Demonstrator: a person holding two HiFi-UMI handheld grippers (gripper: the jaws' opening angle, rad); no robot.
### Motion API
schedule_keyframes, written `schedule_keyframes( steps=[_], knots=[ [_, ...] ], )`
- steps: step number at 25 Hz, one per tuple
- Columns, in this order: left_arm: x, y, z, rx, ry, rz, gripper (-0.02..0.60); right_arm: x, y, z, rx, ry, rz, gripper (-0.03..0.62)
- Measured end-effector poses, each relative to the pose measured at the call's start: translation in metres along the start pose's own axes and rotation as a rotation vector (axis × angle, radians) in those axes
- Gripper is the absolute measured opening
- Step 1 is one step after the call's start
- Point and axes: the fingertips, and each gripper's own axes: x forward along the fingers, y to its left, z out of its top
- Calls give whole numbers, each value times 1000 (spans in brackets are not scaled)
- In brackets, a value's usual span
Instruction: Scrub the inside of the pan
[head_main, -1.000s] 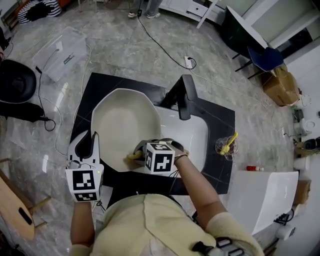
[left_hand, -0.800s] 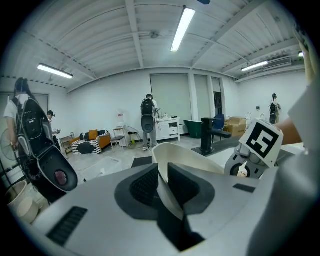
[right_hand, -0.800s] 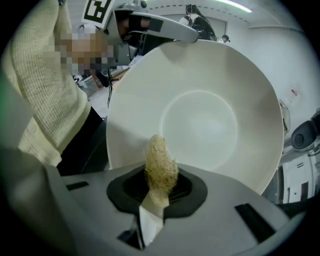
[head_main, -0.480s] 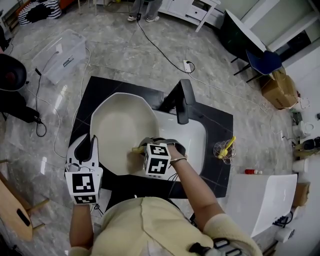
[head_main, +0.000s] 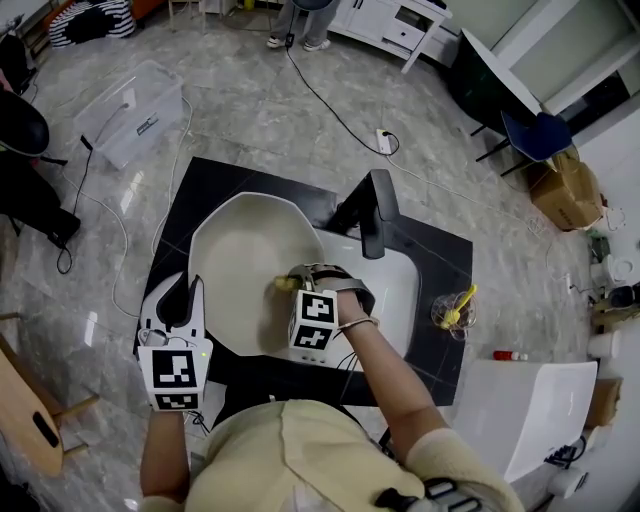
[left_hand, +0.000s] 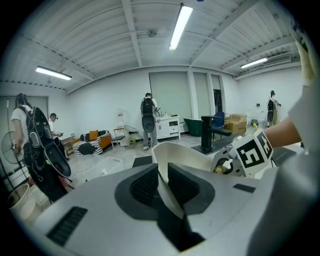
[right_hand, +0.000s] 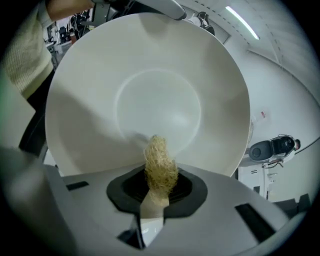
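Right tool (right_hand: 159, 190) pinches a straw-coloured scrubber (right_hand: 160, 162), its tuft against the inner wall of the white pan (head_main: 240, 250). Left tool (left_hand: 163, 182) is clamped on the pan's rim; the pan rests on the black counter (head_main: 445, 260) beside the sink (head_main: 395, 275).

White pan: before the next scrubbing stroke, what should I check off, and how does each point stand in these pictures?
1. Hold: left gripper shut on the rim of the white pan: ok.
2. Tool: right gripper shut on the straw-coloured fibrous scrubber: ok.
3. Aim: scrubber inside the pan, pointed at its inner surface: ok.
4. Contact: scrubber tip pressing on that surface: cannot tell.
5. Clearance: black faucet apart from the right gripper: ok.
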Motion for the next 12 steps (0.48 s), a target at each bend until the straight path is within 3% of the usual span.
schedule_keyframes(
  steps=[12],
  knots=[
    [-1,-1,0,1,5,5,64,6,-49,10,-80,-32,-256,72]
  ],
)
